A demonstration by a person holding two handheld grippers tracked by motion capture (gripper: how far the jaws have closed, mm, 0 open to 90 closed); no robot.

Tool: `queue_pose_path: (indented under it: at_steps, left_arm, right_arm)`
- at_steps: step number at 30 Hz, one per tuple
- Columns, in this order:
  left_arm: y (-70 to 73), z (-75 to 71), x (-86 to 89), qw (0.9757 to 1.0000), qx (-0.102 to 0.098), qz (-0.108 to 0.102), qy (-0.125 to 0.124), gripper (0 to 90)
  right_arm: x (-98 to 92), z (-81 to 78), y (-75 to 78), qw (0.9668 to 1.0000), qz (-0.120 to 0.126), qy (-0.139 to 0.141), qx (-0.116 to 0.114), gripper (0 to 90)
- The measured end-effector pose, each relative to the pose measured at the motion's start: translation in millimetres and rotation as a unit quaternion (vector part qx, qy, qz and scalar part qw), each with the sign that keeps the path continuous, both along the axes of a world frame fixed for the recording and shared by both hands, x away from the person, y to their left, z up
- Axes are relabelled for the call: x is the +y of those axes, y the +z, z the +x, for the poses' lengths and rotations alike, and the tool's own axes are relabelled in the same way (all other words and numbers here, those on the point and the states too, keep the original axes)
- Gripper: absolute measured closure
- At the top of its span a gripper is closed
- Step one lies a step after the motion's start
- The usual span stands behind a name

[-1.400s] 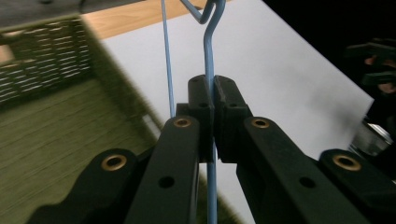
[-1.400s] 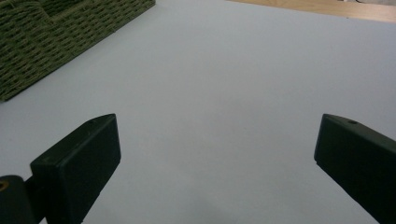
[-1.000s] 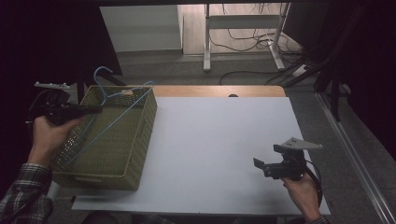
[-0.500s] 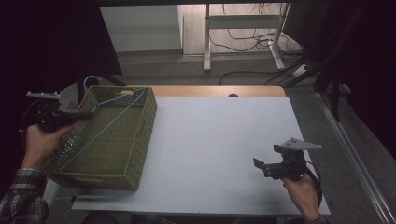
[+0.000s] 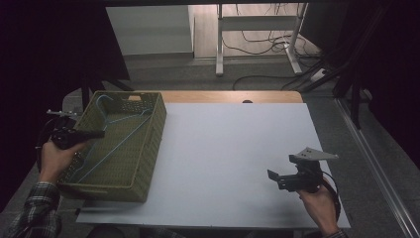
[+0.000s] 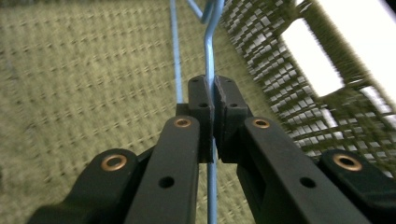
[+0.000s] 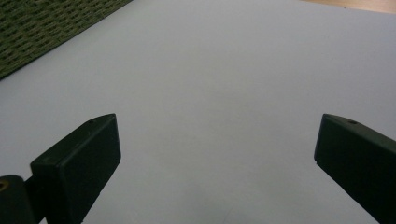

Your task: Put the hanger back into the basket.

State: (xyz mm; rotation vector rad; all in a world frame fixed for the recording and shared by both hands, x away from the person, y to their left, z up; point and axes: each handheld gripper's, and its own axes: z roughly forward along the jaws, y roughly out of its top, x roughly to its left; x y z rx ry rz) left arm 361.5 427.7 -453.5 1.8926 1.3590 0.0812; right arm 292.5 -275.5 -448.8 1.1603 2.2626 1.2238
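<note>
Hanger wire, thin and pale blue (image 6: 209,56), is pinched between the closed pads of the left gripper (image 6: 213,100), which meet on it with no gap, so the grip looks secure rather than loose. In the high view the blue hanger (image 5: 116,134) now lies low inside the olive woven basket (image 5: 148,148), its hook toward the far end and its long bar slanting down toward the near left corner, where the left gripper (image 5: 94,134) reaches in over the left rim. Compared with the picture from a second ago, the hanger has come down: then it was held up so that its upper wires stood above the basket's far rim, and the left hand was higher and farther back; now the hand has sunk and drawn nearer along the basket's left side, and the wire rests within the walls. The basket's floor fills the background of the left gripper view, with the side wall's openings to the right, which suggests that the hanger is close to the bottom or on it; whether it touches I cannot tell. By my judgement the placing is nearly done, and what remains is to let the jaws open and lift the hand clear. The right gripper (image 5: 280,179) hovers over the near right part of the white table (image 5: 223,148), its place unchanged from the earlier pictures, with its jaws wide apart and nothing between them.
</note>
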Motion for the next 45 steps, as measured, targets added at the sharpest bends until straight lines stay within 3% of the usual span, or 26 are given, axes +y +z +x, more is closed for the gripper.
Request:
queue_pose_path:
  at_steps: [1,3,5,7,10,11,14,16,21,27,34,40,43,45]
  left_arm:
    - [0.6,0.5,-0.1,1.0000,0.002,0.004,0.006,87.2]
    - [2.0,0.3,-0.6,0.9991,0.004,0.034,0.026,86.7]
    - [2.4,-0.5,-0.9,0.9979,0.003,0.052,0.038,85.6]
    - [5.3,-3.1,-2.1,0.9961,-0.010,0.069,0.055,74.8]
    - [13.0,-7.0,-4.3,0.9939,-0.034,0.080,0.068,57.7]
    - [16.0,-8.5,-5.5,0.9941,-0.043,0.075,0.067,53.5]
    - [27.2,-14.0,-13.0,0.9941,-0.068,0.066,0.054,38.7]
    - [34.8,-18.3,-20.0,0.9936,-0.084,0.061,0.044,33.5]
    - [49.7,-29.9,-40.9,0.9925,-0.115,0.041,0.010,23.4]
    - [61.4,-46.4,-68.8,0.9903,-0.134,0.022,-0.030,14.7]
    - [65.9,-70.3,-102.6,0.9851,-0.157,0.002,-0.070,10.3]
    - [59.6,-88.4,-126.5,0.9781,-0.182,0.018,-0.099,5.6]
    - [56.5,-96.1,-136.0,0.9758,-0.190,0.017,-0.107,3.9]
    - [53.4,-100.8,-141.7,0.9755,-0.190,0.012,-0.110,3.2]
  right_arm:
    - [-0.1,-0.1,-0.3,1.0000,-0.001,0.000,0.000,0.1]
    - [-0.5,-0.1,-0.8,1.0000,-0.004,-0.001,0.000,0.1]
    - [-1.0,-0.9,-0.6,1.0000,-0.004,-0.001,0.001,0.1]
    - [-1.5,-1.8,0.1,1.0000,-0.004,-0.001,-0.002,0.1]
    - [-2.0,-3.3,1.4,1.0000,-0.004,-0.002,-0.005,0.0]
    - [-2.0,-3.7,1.6,1.0000,-0.004,-0.002,-0.005,0.0]
    - [-2.1,-5.9,3.2,1.0000,-0.004,0.001,-0.003,0.0]
    - [-2.0,-7.5,4.2,1.0000,0.000,0.001,-0.003,0.0]
    - [-2.2,-12.4,5.4,1.0000,0.000,0.003,0.002,0.0]
    - [-4.1,-18.9,5.8,1.0000,-0.005,0.006,0.001,0.0]
    - [-5.7,-26.7,5.5,0.9999,-0.011,0.012,0.004,0.0]
    - [-5.4,-33.4,5.7,0.9997,-0.018,0.017,0.002,0.0]
    - [-5.8,-36.7,6.2,0.9997,-0.015,0.018,0.002,0.0]
    - [-5.9,-38.8,6.2,0.9997,-0.015,0.019,0.002,0.0]
